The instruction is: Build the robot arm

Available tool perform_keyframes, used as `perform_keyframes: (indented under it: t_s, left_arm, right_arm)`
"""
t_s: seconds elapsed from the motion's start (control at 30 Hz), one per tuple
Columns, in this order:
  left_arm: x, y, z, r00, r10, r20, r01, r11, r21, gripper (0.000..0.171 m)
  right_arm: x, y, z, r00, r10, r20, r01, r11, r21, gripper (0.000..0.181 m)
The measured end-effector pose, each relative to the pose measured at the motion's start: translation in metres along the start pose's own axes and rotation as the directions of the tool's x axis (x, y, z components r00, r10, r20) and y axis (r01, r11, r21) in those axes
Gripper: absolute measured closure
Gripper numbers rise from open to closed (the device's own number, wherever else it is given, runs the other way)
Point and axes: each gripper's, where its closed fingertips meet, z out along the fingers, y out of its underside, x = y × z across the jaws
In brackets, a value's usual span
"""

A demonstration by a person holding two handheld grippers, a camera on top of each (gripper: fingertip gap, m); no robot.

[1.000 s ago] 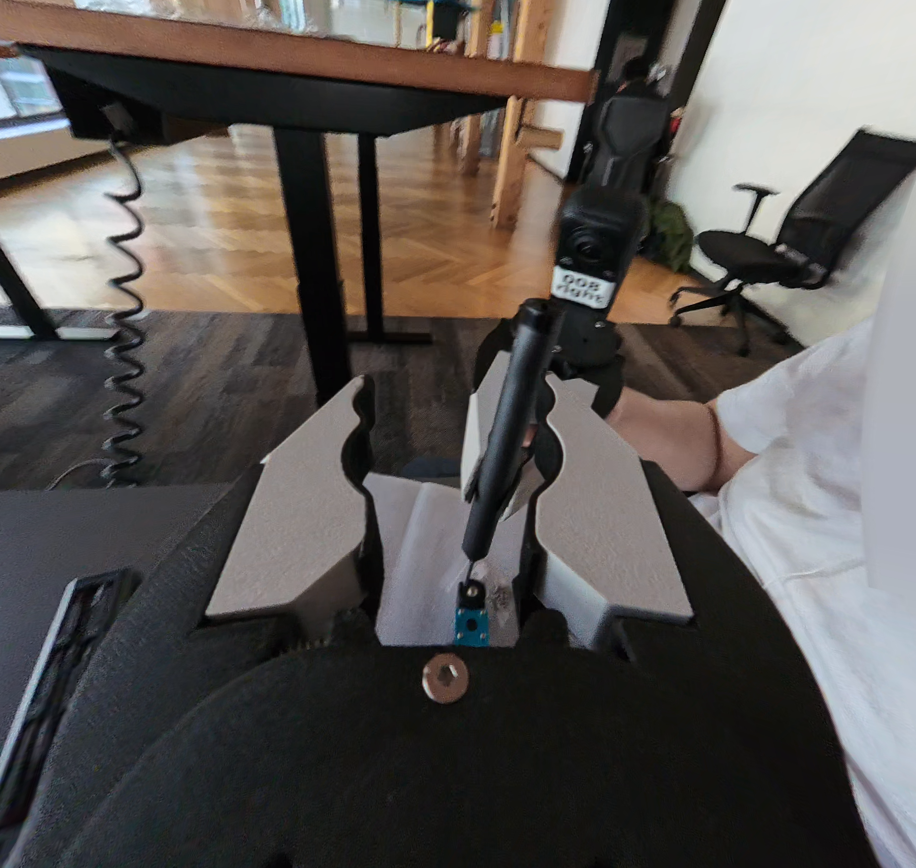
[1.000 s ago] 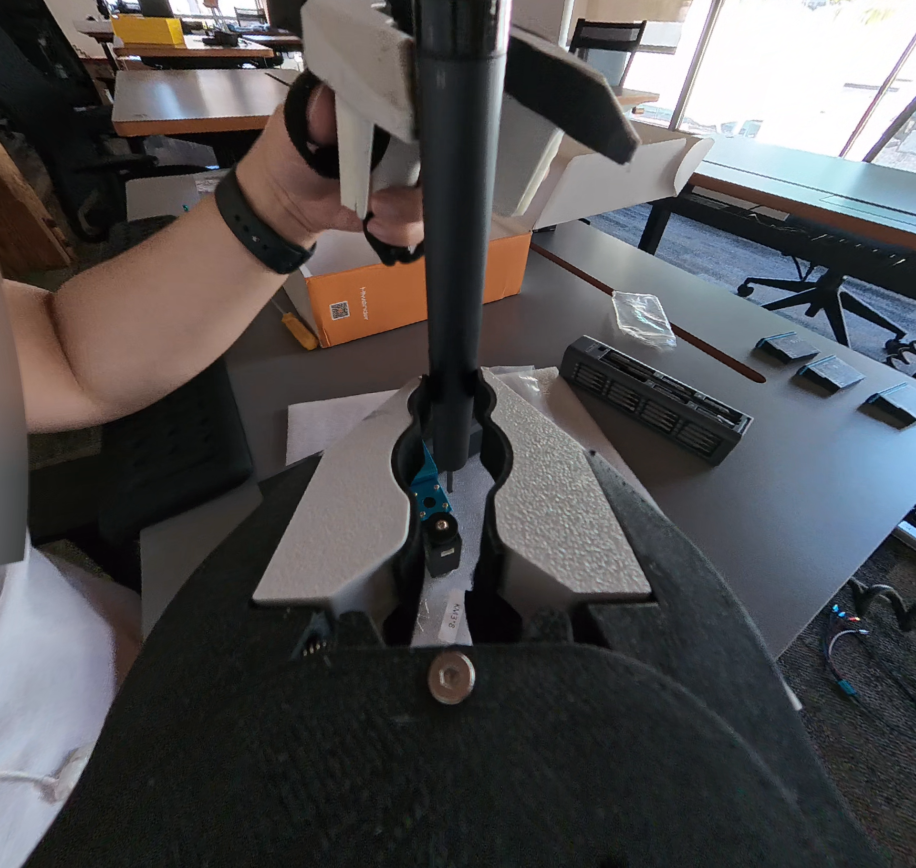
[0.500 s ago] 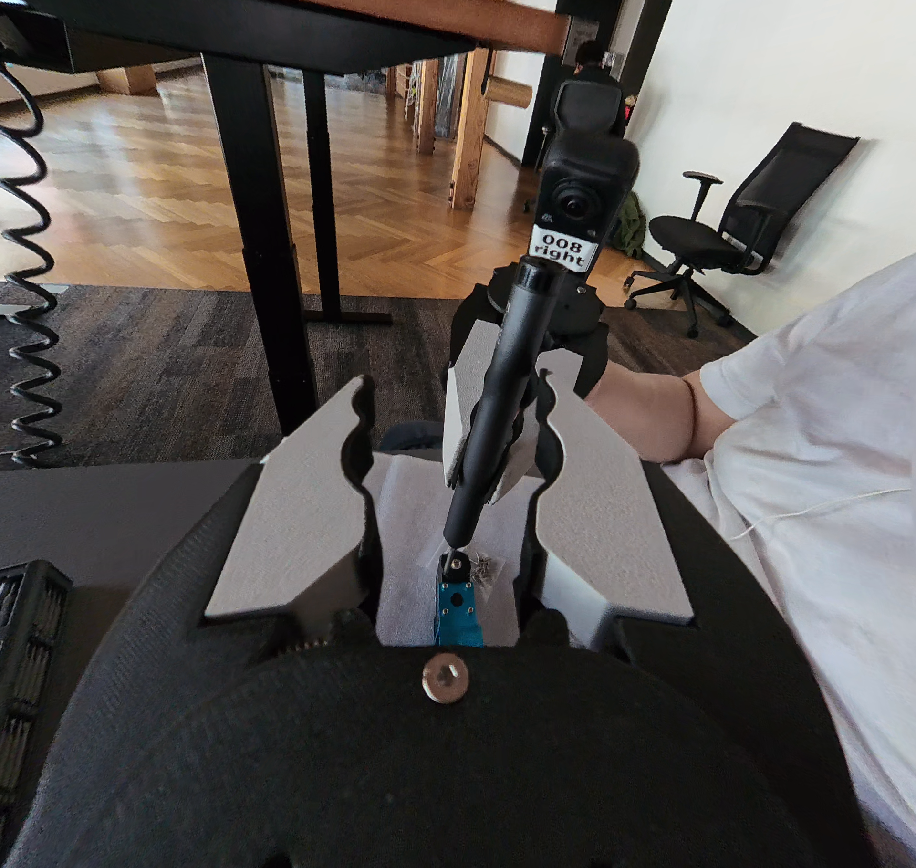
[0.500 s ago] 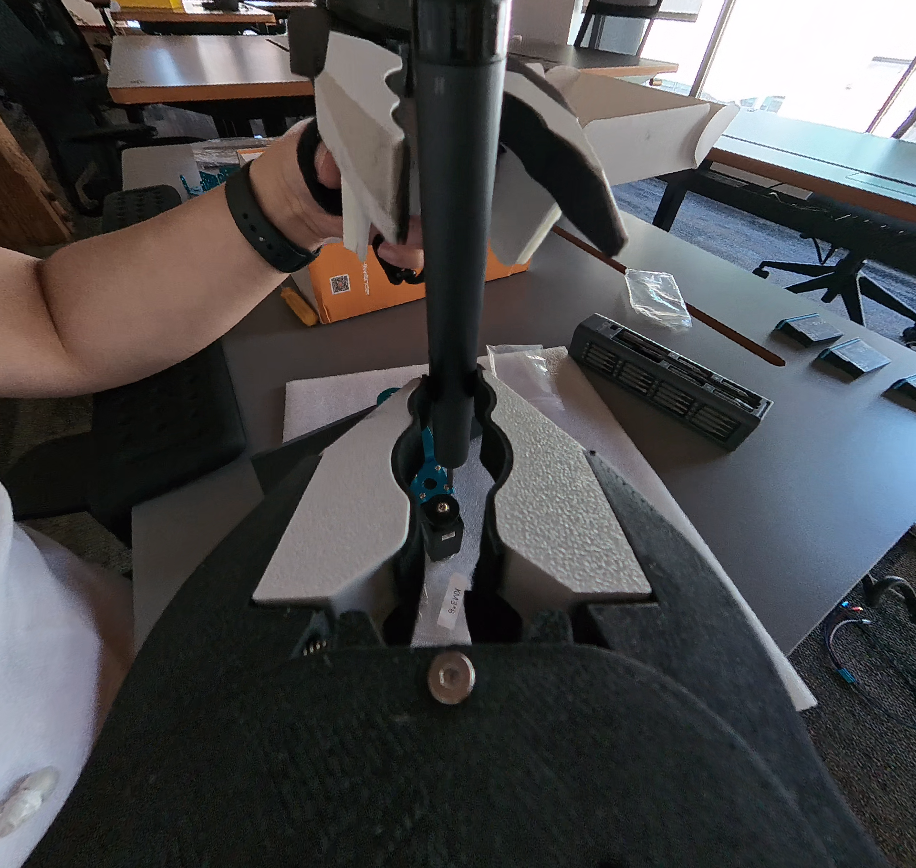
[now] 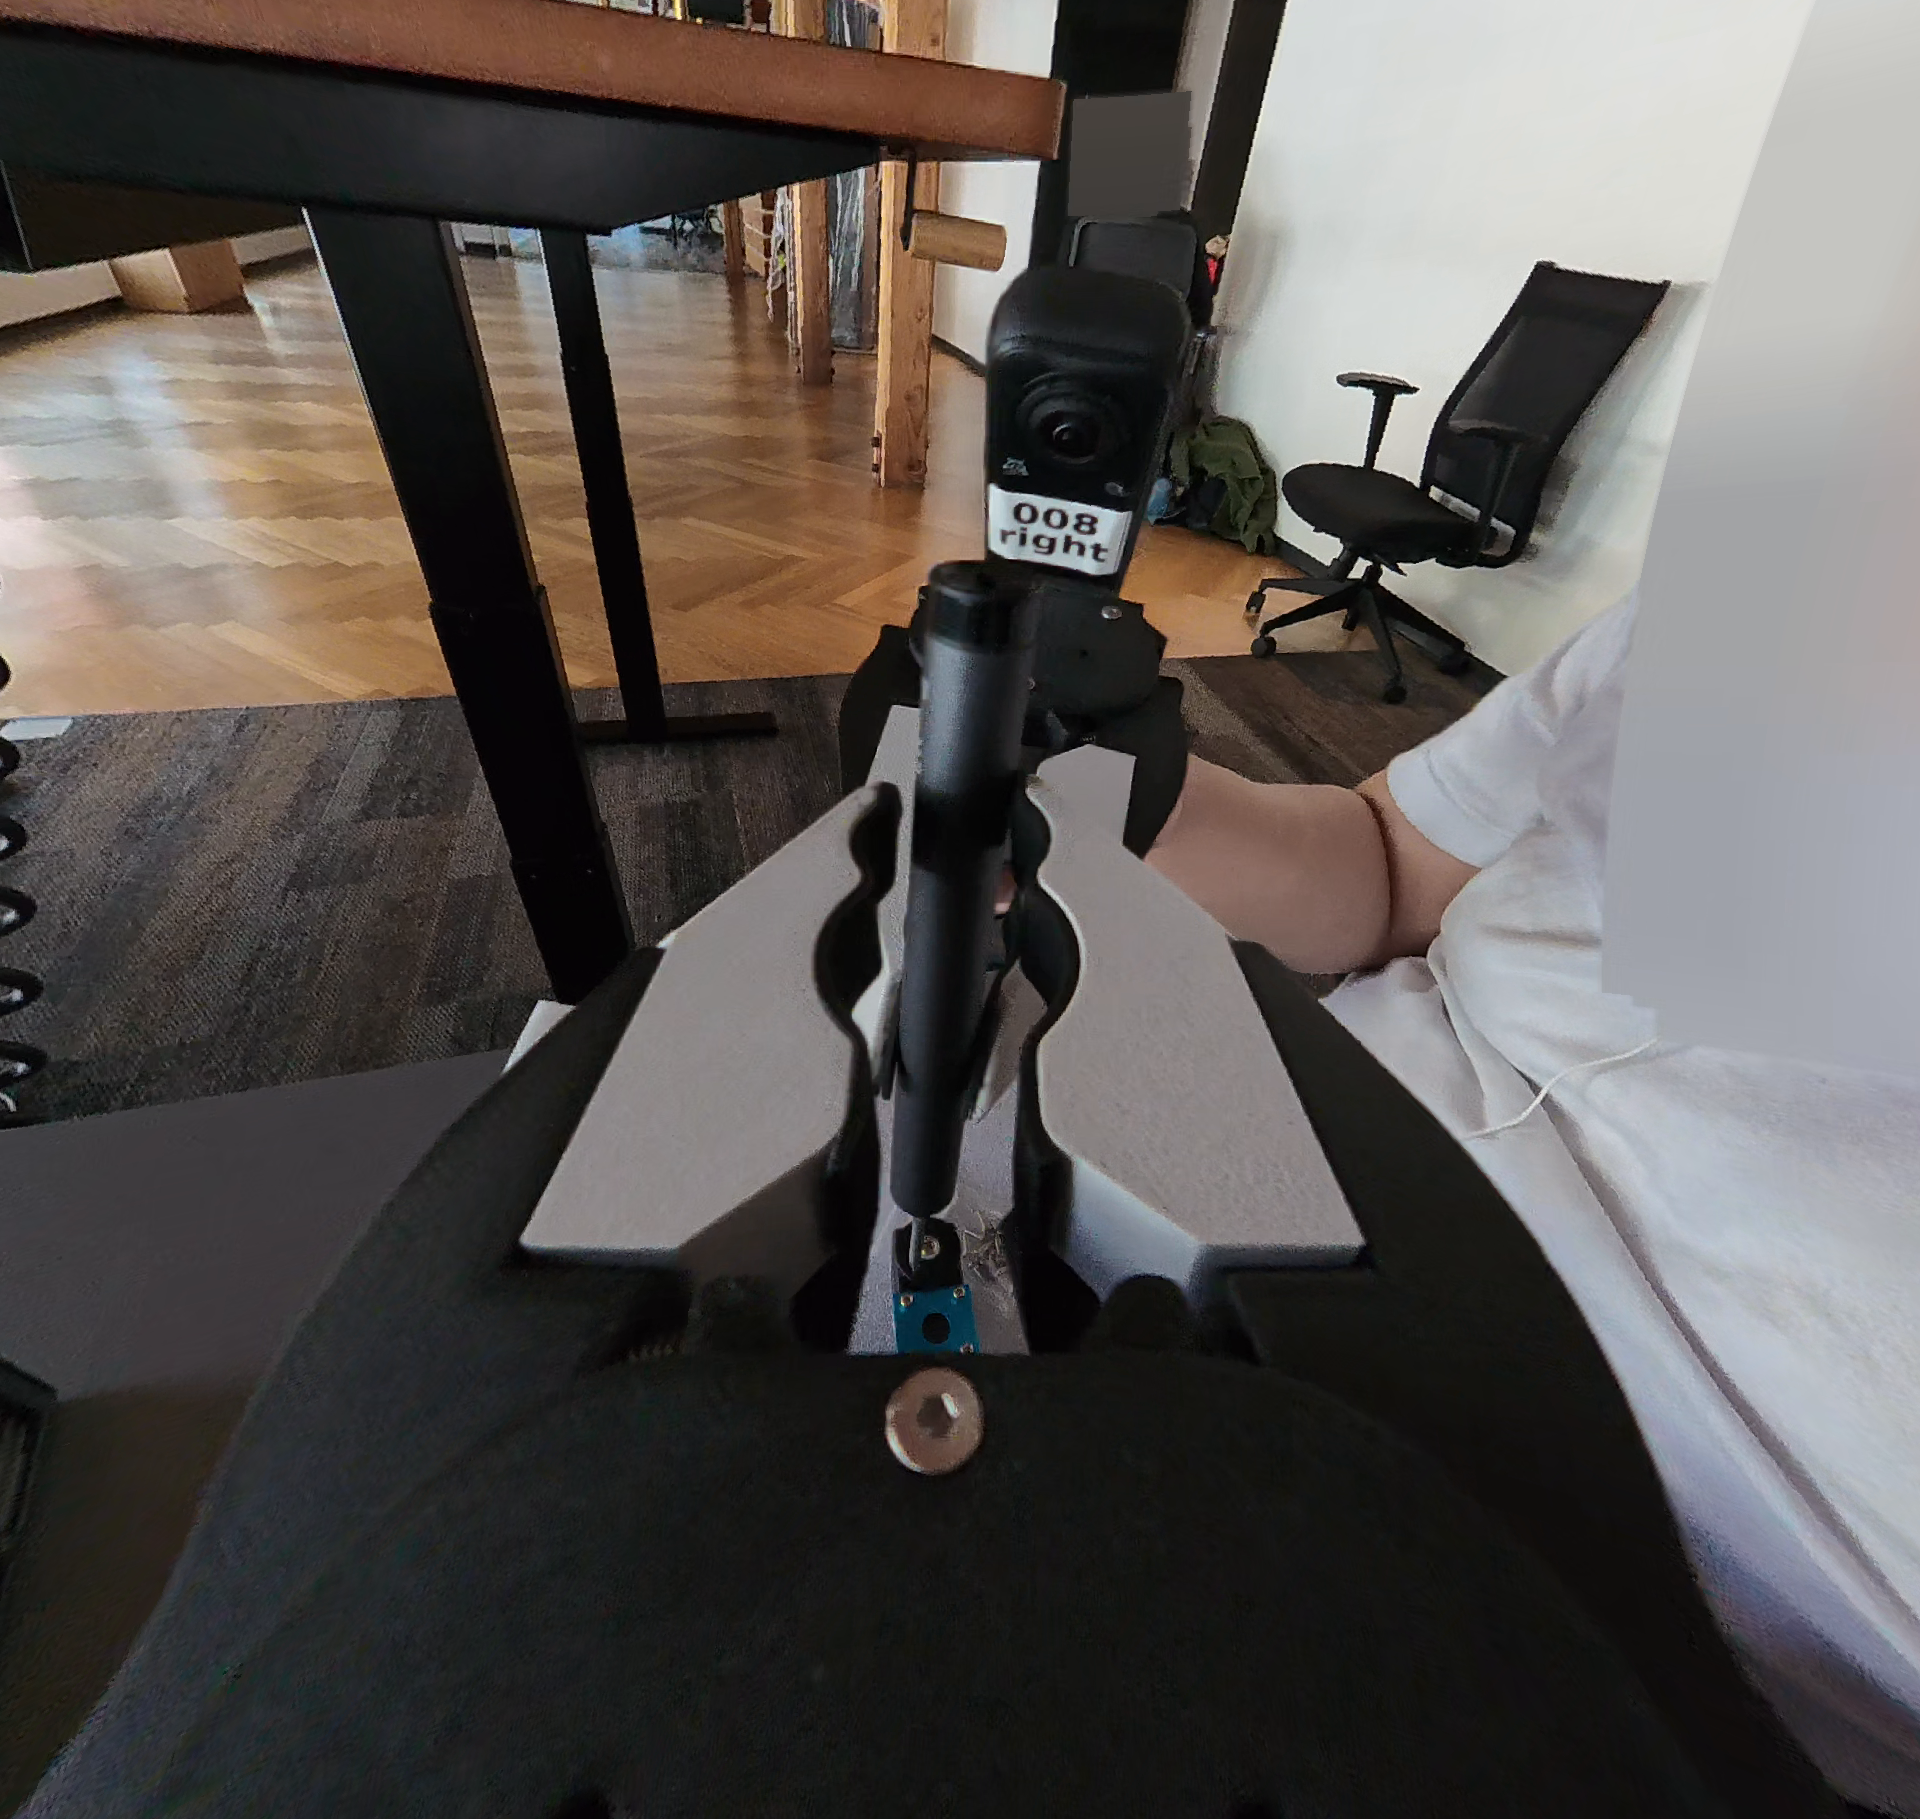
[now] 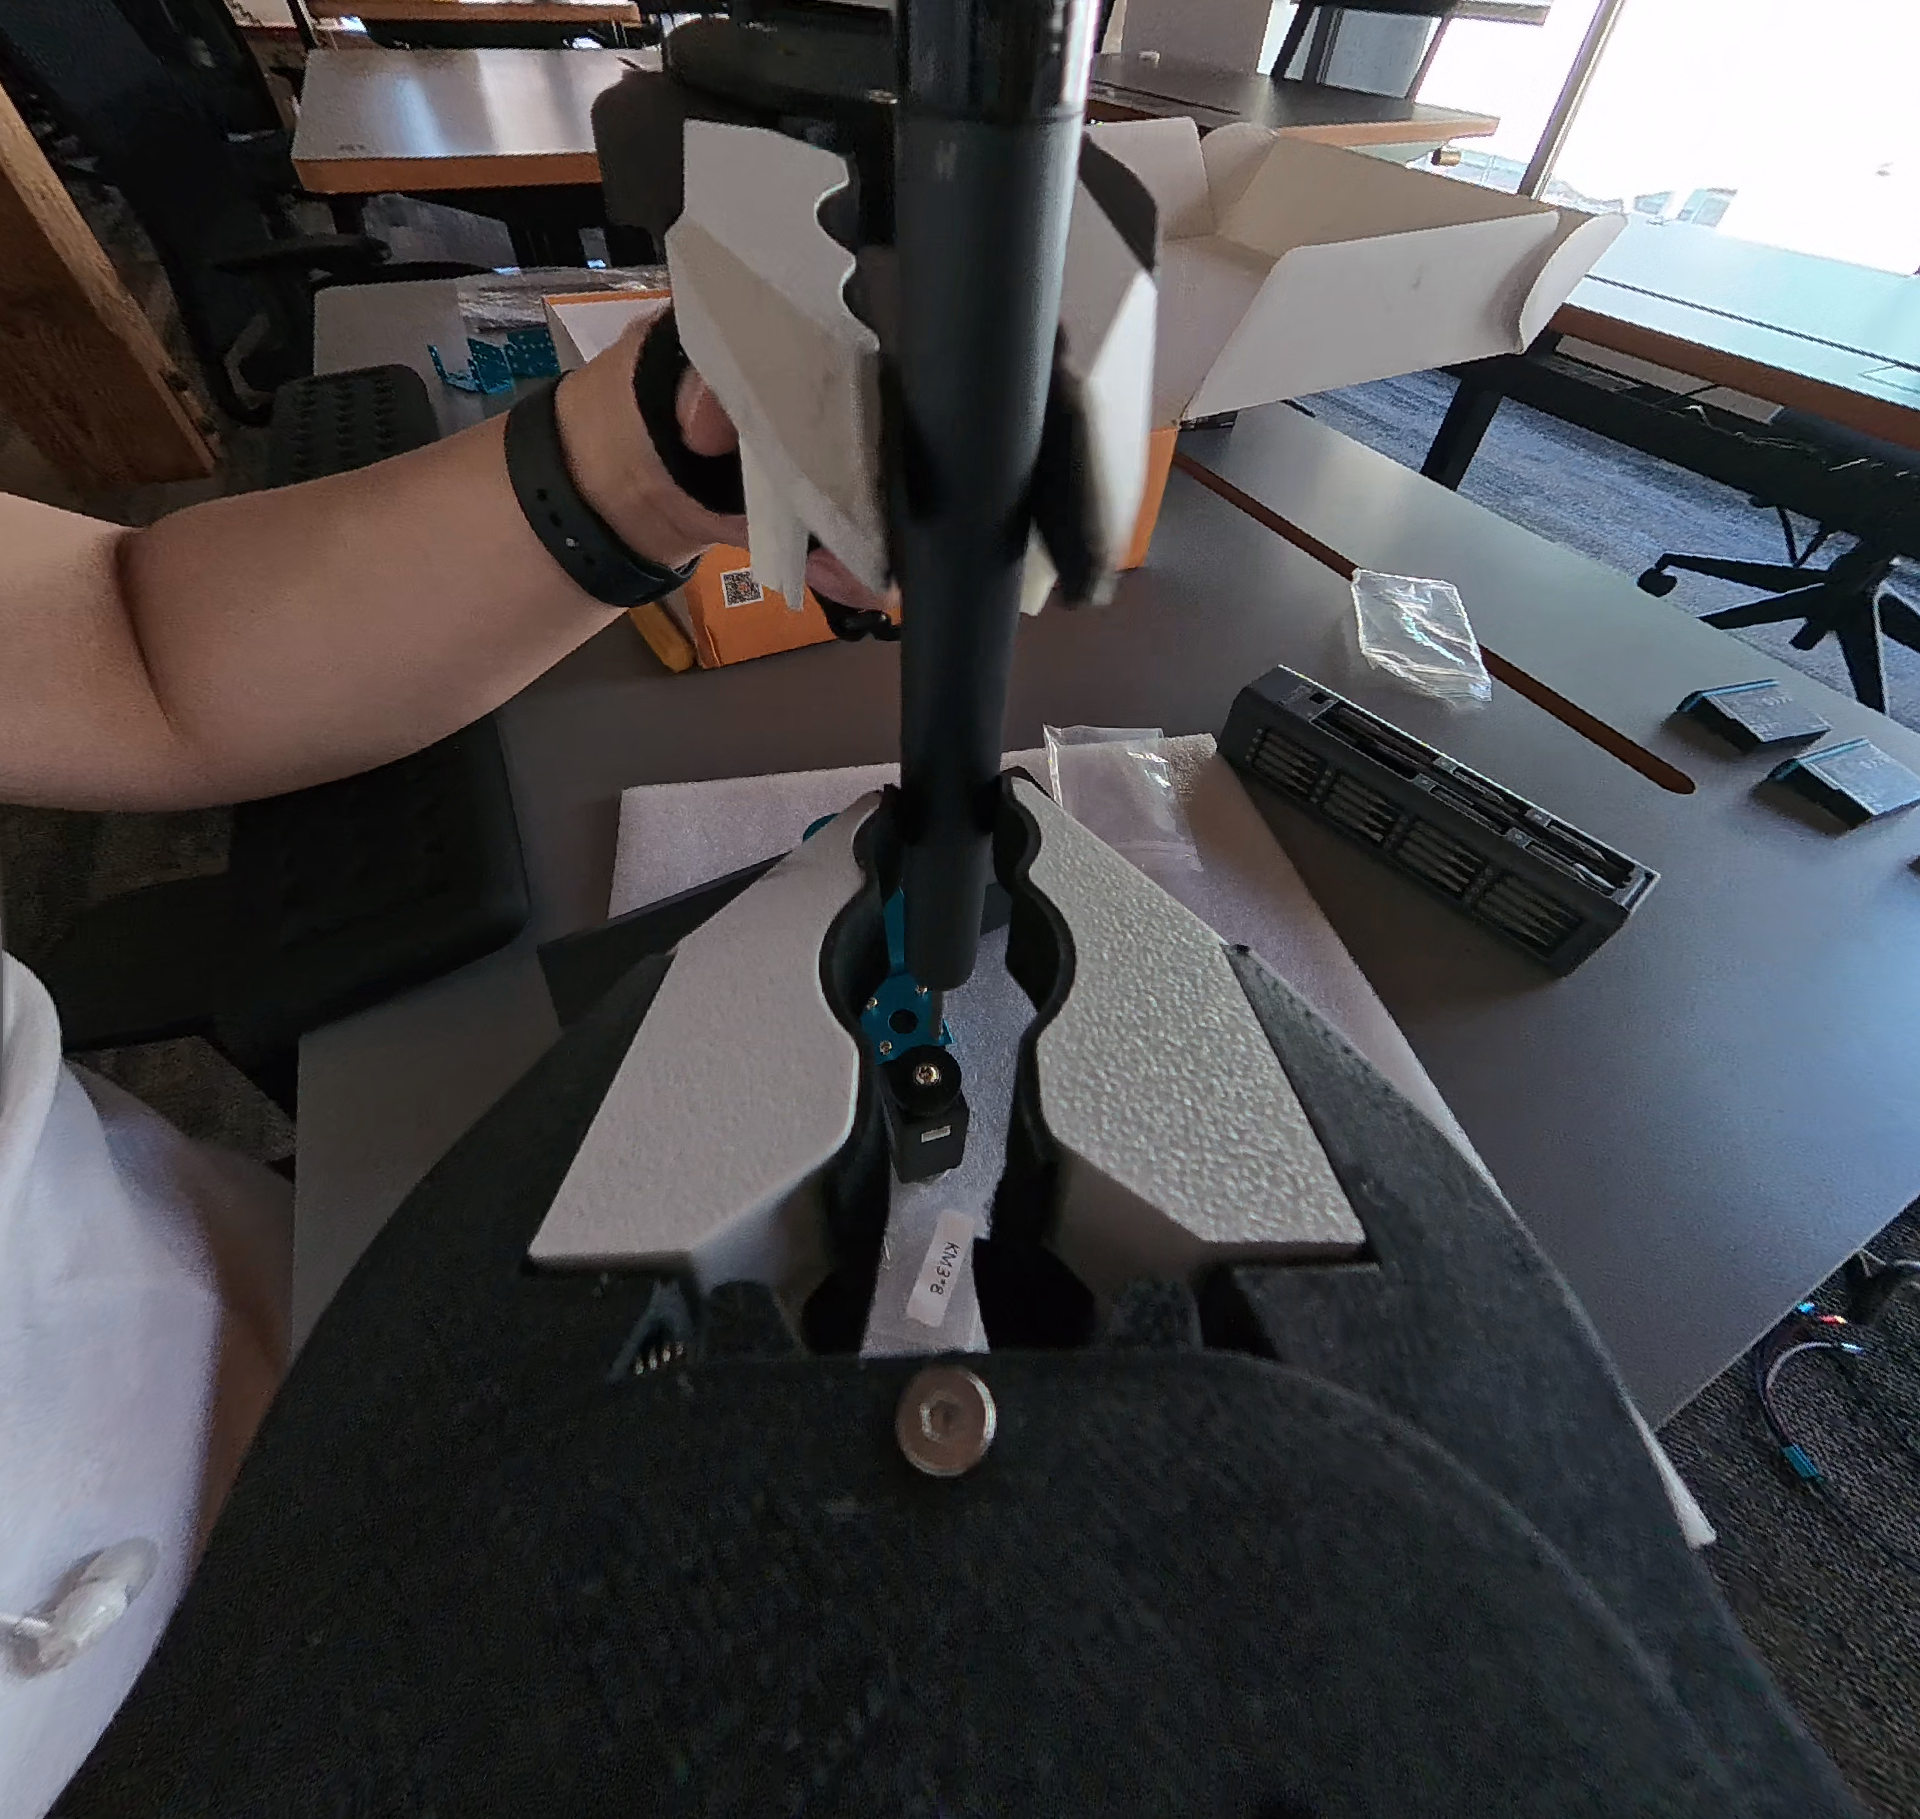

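Left wrist view: left gripper (image 5: 948, 948), fingers closed on dark screwdriver (image 5: 948, 948), upright; bit seated in screw of blue bracket (image 5: 933, 1331).

Right wrist view: right gripper (image 6: 940, 938), fingers closed round the screwdriver's lower barrel. Foam sheet (image 6: 717, 824) beneath, on grey counter (image 6: 1558, 1094); black bit case (image 6: 1434, 834) right; orange box (image 6: 748, 616) far.

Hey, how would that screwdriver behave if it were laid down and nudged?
The screwdriver has a smooth, round barrel with no flats showing, so it would probably roll. It looks straight and rigid, so it is unlikely to flex. Its slick dark finish might slip in a loose grip.
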Motion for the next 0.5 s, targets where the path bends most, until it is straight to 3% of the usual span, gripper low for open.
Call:
perform_keyframes:
  t_s: [0.17, 0.27, 0.33, 0.5]
  left_arm:
    - [0.0018, 0.0014, -0.0043, 1.0, 0.005, -0.007, -0.005, 1.0, -0.012, 0.154]
    - [-0.0005, -0.003, -0.0042, 1.0, -0.004, 0.01, 0.004, 1.0, 0.005, 0.137]
    - [0.0005, -0.0033, -0.0046, 1.0, -0.001, 0.002, 0.001, 1.0, 0.008, 0.155]
    - [-0.0017, -0.0019, -0.0073, 1.0, -0.001, 0.01, 0.001, 1.0, 0.005, 0.155]
  right_arm:
    - [-0.0017, -0.0002, 0.0013, 1.0, 0.006, 0.021, -0.006, 1.0, 0.009, 0.165]
    - [-0.0028, -0.0014, 0.0032, 1.0, -0.004, 0.026, 0.004, 1.0, 0.009, 0.165]
    - [-0.0011, -0.0009, 0.004, 1.0, 0.001, 0.026, -0.001, 1.0, 0.008, 0.165]
    - [-0.0003, -0.0001, 0.005, 0.999, 0.013, 0.04, -0.014, 1.0, 0.021, 0.165]
